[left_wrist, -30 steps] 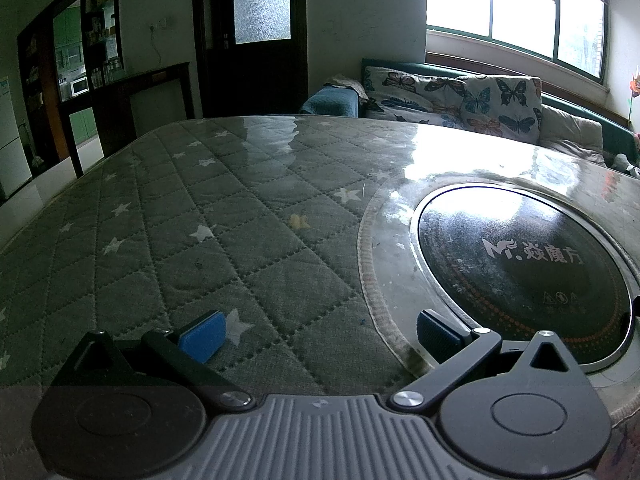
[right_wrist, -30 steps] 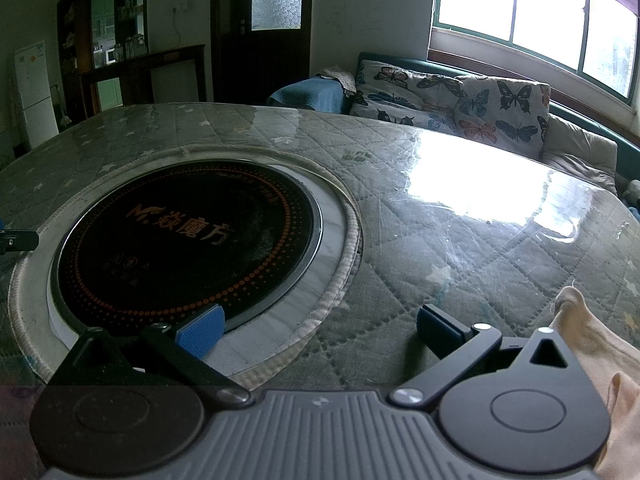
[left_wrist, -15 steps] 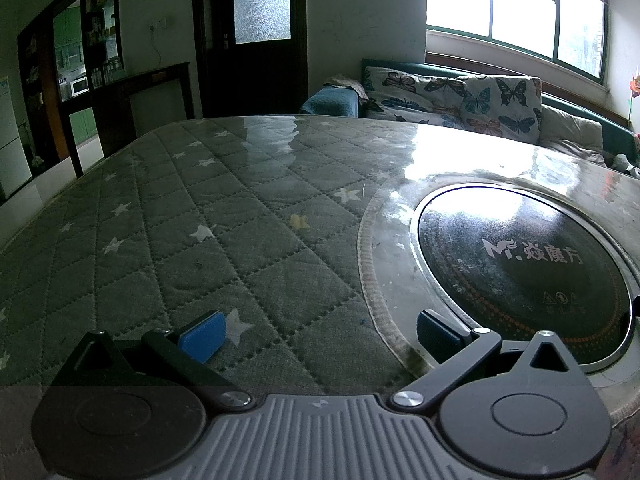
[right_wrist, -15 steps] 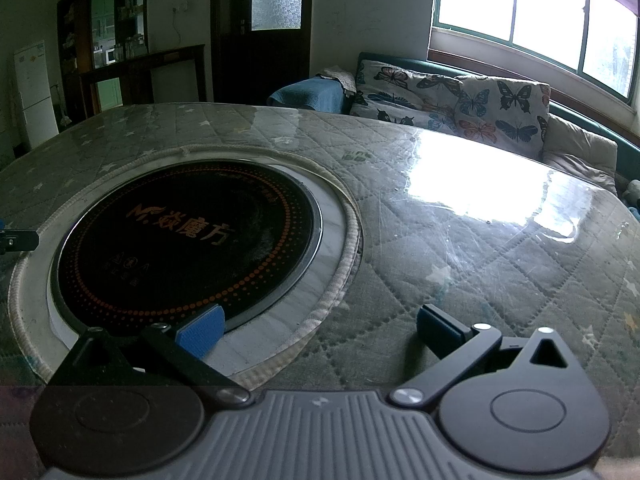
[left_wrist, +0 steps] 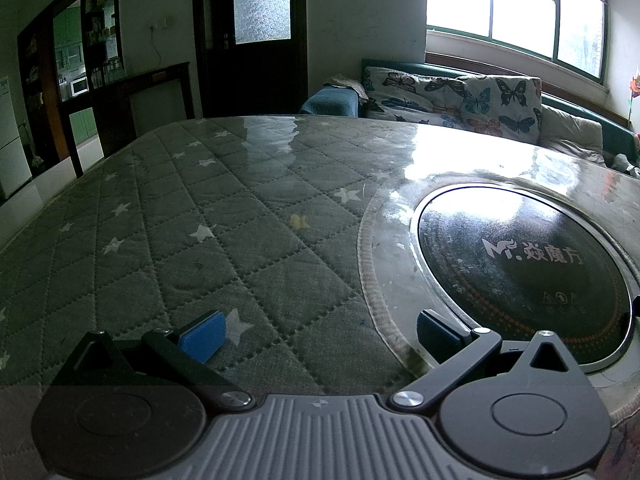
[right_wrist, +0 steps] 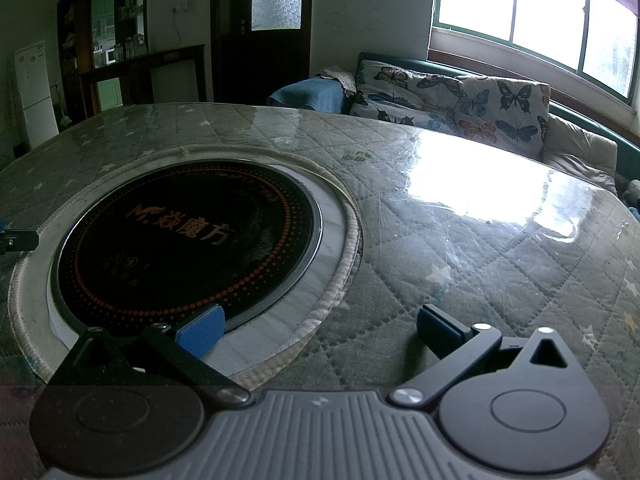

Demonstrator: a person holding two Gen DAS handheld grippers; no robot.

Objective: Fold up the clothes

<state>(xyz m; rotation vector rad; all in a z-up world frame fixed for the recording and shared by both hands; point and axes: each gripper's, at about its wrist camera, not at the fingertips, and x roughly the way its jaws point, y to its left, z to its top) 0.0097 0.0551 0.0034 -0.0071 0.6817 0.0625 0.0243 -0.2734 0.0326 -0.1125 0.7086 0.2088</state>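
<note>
No garment shows in either view. My left gripper (left_wrist: 320, 332) is open and holds nothing; its blue pads (left_wrist: 203, 337) hover just above the quilted, star-patterned table cover (left_wrist: 192, 248). My right gripper (right_wrist: 320, 326) is open too, with nothing between its pads (right_wrist: 202, 330), low over the edge of the round black hob (right_wrist: 188, 240) and the cover (right_wrist: 500, 280) to its right. A black part at the left edge of the right wrist view (right_wrist: 18, 239) looks like a piece of the other gripper.
The black hob (left_wrist: 528, 272) is set into the table's middle, ringed by a pale rim (right_wrist: 340, 240). A glossy clear sheet covers the quilt. Behind the table stand a sofa with butterfly cushions (right_wrist: 460, 100), a dark door (left_wrist: 256, 40) and shelves (left_wrist: 80, 60).
A pale beige garment that lay at the lower right of the right wrist view a second ago is gone from the frame. Both grippers have stayed still and open.
</note>
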